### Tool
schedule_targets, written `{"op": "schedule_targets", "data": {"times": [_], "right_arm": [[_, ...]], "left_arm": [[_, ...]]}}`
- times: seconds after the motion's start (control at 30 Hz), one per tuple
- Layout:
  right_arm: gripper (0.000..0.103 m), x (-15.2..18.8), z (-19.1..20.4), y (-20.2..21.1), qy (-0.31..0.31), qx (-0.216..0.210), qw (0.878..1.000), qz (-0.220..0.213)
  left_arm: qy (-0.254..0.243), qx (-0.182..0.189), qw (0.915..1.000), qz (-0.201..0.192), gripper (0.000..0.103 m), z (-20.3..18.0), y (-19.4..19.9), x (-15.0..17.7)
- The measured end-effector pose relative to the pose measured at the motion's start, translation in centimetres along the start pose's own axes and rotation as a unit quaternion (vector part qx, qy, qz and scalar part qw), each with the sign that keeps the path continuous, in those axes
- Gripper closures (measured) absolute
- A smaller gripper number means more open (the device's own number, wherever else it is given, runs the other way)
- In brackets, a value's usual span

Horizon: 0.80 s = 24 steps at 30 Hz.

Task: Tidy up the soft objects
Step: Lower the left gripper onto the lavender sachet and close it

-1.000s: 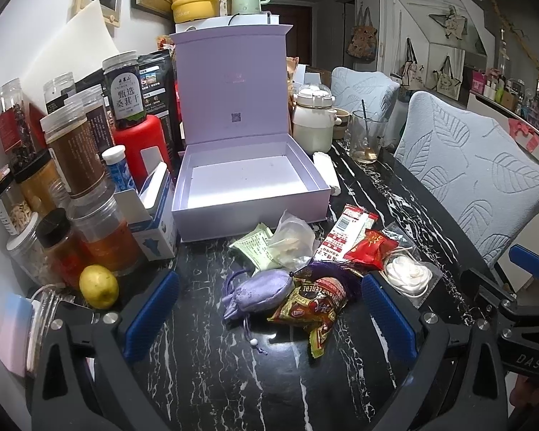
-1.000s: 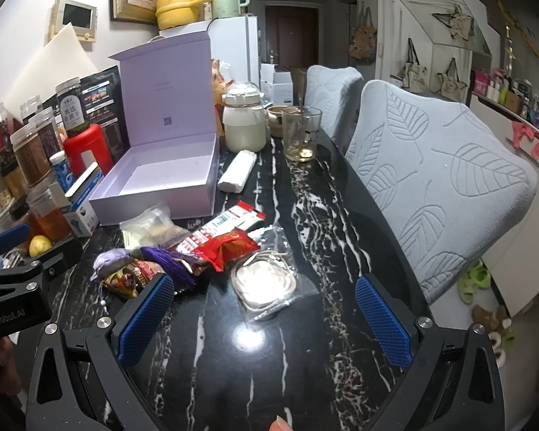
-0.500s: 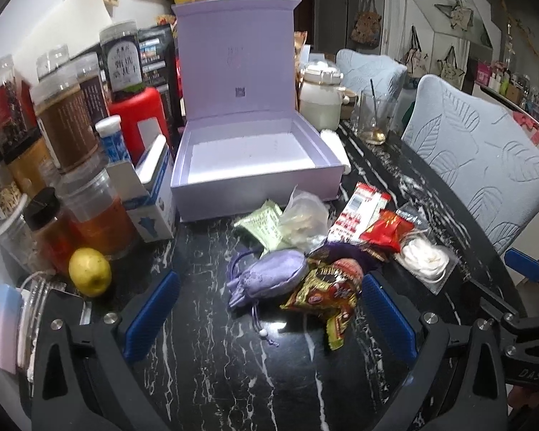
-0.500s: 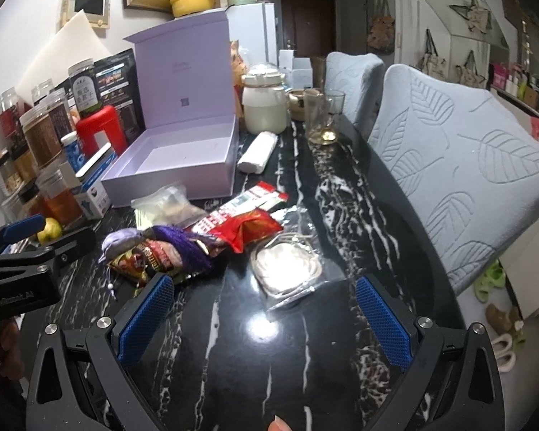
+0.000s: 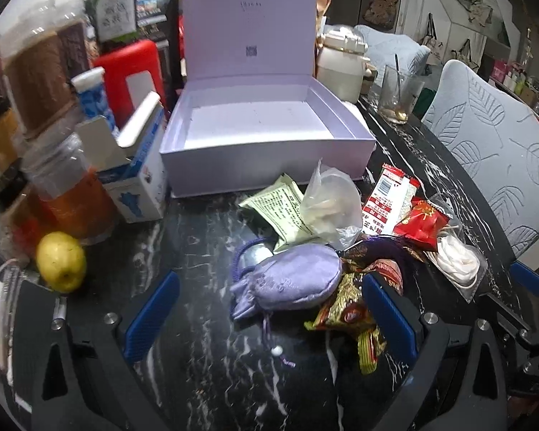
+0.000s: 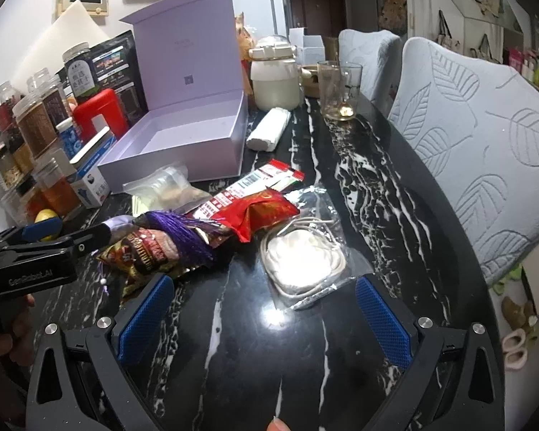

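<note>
A pile of soft packets lies on the black marble table in front of an open lilac box [image 5: 266,143]. A lilac drawstring pouch [image 5: 291,282] lies nearest my left gripper [image 5: 269,318], which is open and empty with the pouch just ahead between its fingers. Beside the pouch are a brown snack bag [image 5: 352,309], a red packet [image 5: 422,224], a clear bag [image 5: 332,208] and a green paper packet [image 5: 280,212]. My right gripper [image 6: 266,318] is open and empty, just short of a clear bag holding a white mask [image 6: 302,258]. The box [image 6: 183,147] is empty.
Jars, a red canister [image 5: 133,68], a small blue-white carton [image 5: 136,176] and a lemon [image 5: 61,265] crowd the left side. A white jar [image 6: 275,79], a glass [image 6: 339,89] and a white roll [image 6: 269,129] stand behind the pile. Chairs [image 6: 474,165] line the right edge.
Both grippers have moved forward toward the pile. The left one has closed in on the lilac pouch, the right one on the mask bag. Nothing on the table has moved.
</note>
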State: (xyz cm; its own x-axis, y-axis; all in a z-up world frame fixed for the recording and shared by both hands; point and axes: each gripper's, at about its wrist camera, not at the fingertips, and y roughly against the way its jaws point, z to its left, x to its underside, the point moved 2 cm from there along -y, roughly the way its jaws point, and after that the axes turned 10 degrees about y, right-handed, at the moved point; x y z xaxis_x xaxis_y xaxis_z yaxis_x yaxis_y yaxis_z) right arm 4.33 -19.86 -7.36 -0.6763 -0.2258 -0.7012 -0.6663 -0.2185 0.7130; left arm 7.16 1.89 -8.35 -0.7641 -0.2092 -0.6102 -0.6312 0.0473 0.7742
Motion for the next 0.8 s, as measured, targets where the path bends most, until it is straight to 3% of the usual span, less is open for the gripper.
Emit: {"op": "schedule_targets", "data": {"times": [0.2, 0.4, 0.8], "right_arm": [[0.0, 0.0, -0.8, -1.4, -0.005, -0.005, 1.0, 0.011], [0.0, -0.1, -1.4, -2.2, -0.007, -0.005, 1.0, 0.016], [0.0, 0.0, -1.4, -2.5, -0.006, -0.007, 1.0, 0.019]], "left_arm": [[0.022, 0.007, 0.9996, 0.014, 0.0, 0.3, -2.0, -0.8], [0.038, 0.015, 0.9984, 0.039, 0.008, 0.9, -3.8, -1.0], [0.047, 0.023, 0.9972, 0.053, 0.011, 1.9, -4.1, 0.0]]}}
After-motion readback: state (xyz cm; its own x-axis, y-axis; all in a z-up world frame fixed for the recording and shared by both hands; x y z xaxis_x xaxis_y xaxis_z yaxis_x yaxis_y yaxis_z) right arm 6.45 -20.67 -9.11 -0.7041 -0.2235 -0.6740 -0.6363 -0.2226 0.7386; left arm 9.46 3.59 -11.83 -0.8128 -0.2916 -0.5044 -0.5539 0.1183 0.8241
